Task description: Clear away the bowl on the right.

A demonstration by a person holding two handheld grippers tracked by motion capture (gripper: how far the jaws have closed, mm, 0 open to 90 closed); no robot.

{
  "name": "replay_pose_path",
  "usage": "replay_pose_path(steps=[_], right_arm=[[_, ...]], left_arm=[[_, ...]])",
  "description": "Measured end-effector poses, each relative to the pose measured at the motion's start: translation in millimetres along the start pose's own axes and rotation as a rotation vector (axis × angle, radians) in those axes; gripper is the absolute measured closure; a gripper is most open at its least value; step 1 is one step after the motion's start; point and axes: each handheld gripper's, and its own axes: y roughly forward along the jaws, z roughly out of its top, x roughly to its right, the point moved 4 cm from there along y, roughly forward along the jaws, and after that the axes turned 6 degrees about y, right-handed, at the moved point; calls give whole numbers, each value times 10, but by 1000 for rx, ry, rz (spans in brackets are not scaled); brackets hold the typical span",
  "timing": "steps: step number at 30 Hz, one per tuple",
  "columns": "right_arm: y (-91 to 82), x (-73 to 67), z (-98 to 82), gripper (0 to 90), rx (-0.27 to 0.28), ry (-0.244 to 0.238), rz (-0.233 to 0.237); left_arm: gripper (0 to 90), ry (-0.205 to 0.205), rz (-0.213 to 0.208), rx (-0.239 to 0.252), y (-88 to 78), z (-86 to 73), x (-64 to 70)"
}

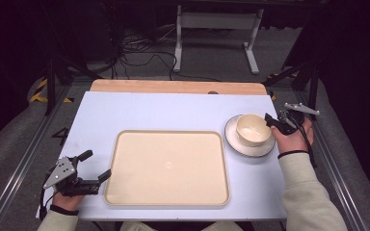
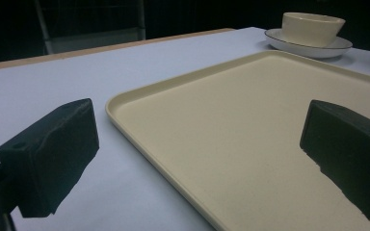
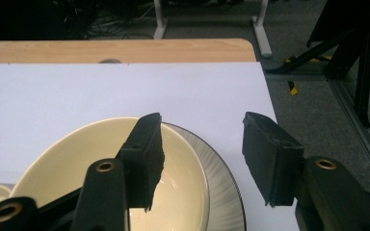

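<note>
The cream tray [image 1: 167, 166] lies bare at the middle of the table [image 1: 149, 110], and the cream bowl [image 1: 253, 129] sits on its dark-rimmed saucer [image 1: 236, 142] just right of it, so the move has barely begun: the bowl has to be gripped and lifted. The right gripper [image 1: 273, 123] straddles the bowl's right wall, one jaw inside the bowl [image 3: 173, 187], the other outside above the saucer [image 3: 221, 192]; the jaws stand apart, and the pads do not seem to press the rim yet, though the contact is hard to see. The left gripper [image 1: 96, 167] rests at the tray's left edge, jaws wide apart and empty.
</note>
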Motion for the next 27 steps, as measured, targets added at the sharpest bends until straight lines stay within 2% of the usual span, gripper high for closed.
replay_pose_path(steps=[3, 14, 17, 19, 27], right_arm=[[31, 0, -14, 531, -52, 7, -15], [175, 46, -114, 553, -173, 28, -35], [210, 55, -143, 597, -208, 27, -25], [235, 46, -159, 599, -226, 58, -1], [325, 73, -220, 612, -296, 66, -28]], left_arm=[[6, 0, 0, 1, 1, 0, 0], [6, -1, 1, 1, 1, 0, 2], [6, 0, 0, 0, 1, -1, 0], [6, 0, 1, 2, 2, 0, -2], [6, 1, -1, 2, 1, 0, 0]])
